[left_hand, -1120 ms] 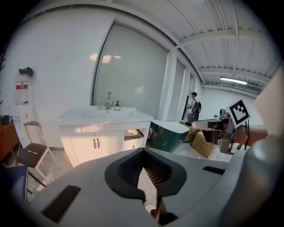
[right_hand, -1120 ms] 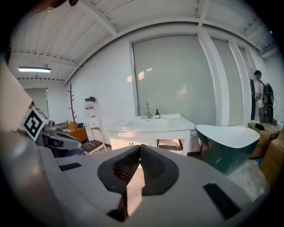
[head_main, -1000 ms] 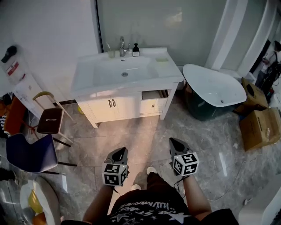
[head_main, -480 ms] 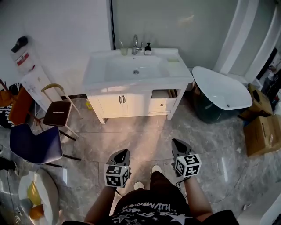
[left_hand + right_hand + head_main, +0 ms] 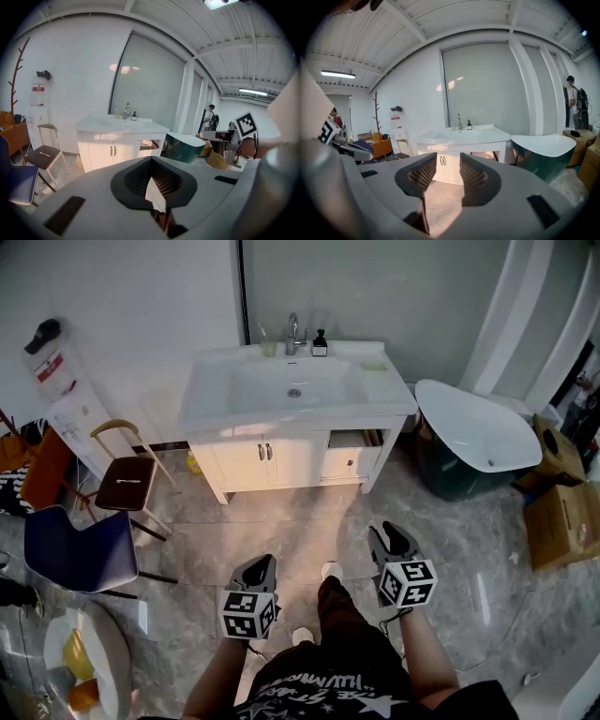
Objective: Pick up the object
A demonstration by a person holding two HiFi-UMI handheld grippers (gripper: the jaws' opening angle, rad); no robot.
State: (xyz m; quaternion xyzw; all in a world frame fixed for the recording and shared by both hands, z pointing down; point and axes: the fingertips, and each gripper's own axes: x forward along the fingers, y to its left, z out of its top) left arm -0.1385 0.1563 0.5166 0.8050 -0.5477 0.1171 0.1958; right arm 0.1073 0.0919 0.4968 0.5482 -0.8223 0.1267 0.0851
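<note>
We hold the left gripper [image 5: 263, 562] fingers together, the right gripper [image 5: 389, 533] fingers just opening, nothing between, lower centre; washstand [image 5: 234, 409] upper centre; which object, we cannot tell

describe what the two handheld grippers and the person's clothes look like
The left gripper and right gripper are grey shells tapering to two jaws lined with black ribbed pads; each carries a white cube with black square markers. The person wears a black T-shirt with white print, dark trousers and white shoes.
</note>
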